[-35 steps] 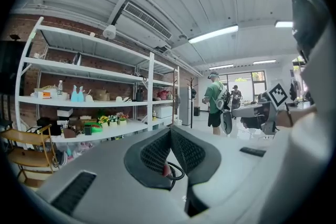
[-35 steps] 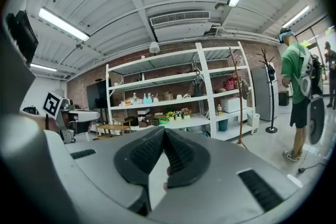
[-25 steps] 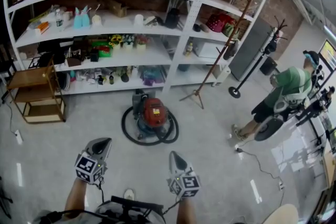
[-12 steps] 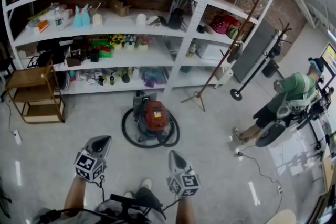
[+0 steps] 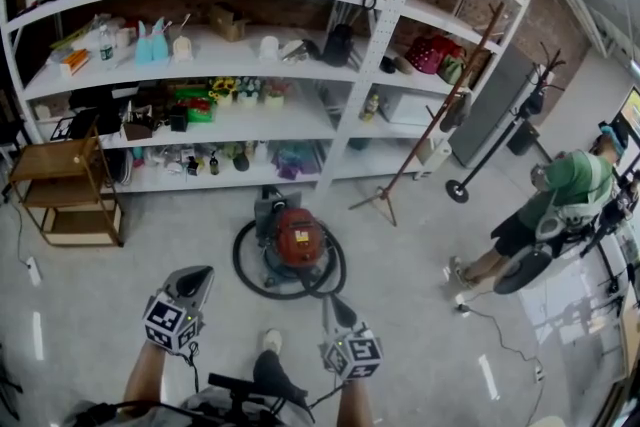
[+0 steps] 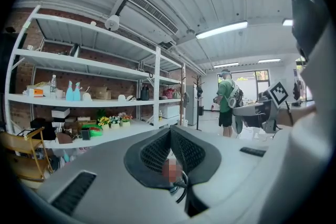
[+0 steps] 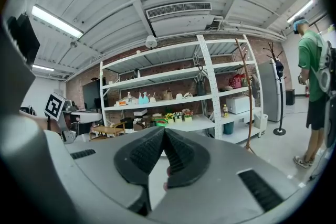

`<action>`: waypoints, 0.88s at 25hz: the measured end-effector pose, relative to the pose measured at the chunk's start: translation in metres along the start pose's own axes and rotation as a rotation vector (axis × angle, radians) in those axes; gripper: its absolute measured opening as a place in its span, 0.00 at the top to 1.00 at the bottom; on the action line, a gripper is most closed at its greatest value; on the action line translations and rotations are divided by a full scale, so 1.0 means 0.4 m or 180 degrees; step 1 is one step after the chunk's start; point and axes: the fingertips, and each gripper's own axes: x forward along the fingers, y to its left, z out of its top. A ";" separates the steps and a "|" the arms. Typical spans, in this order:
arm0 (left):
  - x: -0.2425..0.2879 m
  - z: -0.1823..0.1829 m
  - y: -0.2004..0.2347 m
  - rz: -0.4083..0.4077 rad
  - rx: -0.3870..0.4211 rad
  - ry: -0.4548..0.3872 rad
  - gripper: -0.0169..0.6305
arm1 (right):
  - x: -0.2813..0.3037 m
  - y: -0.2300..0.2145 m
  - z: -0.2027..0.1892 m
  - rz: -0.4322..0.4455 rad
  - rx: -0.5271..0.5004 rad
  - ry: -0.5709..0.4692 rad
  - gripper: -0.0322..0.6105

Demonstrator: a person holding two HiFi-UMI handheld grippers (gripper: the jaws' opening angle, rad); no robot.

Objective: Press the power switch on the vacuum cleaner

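Vacuum cleaner [image 5: 297, 237] sits on the grey floor [image 5: 430, 315] in front of the white shelving [image 5: 392, 25], well ahead of both tongs. It's got a rounded red top, with a black hose [image 5: 238, 260] looped in a ring around it. The power switch is too small to pick out. Only the head view shows the vacuum; both gripper views tilt up at shelves and ribbed ceiling. Left tongs [image 5: 203, 271] are closed, ridged black pads tip to tip with nothing between them. Same goes for the right tongs [image 5: 330, 299]. Both arms get cut off at the bottom edge. A person in a green shirt [image 5: 570, 185] stands far right, partly cropped.
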 end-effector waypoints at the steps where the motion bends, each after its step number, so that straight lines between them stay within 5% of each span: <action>1: 0.018 0.002 0.006 -0.0004 0.0003 0.0008 0.97 | 0.016 -0.011 0.001 0.0001 0.0017 0.0013 0.93; 22: 0.408 0.026 0.091 -0.0087 -0.0065 0.0199 0.97 | 0.332 -0.229 0.035 0.0160 0.0103 0.0199 0.93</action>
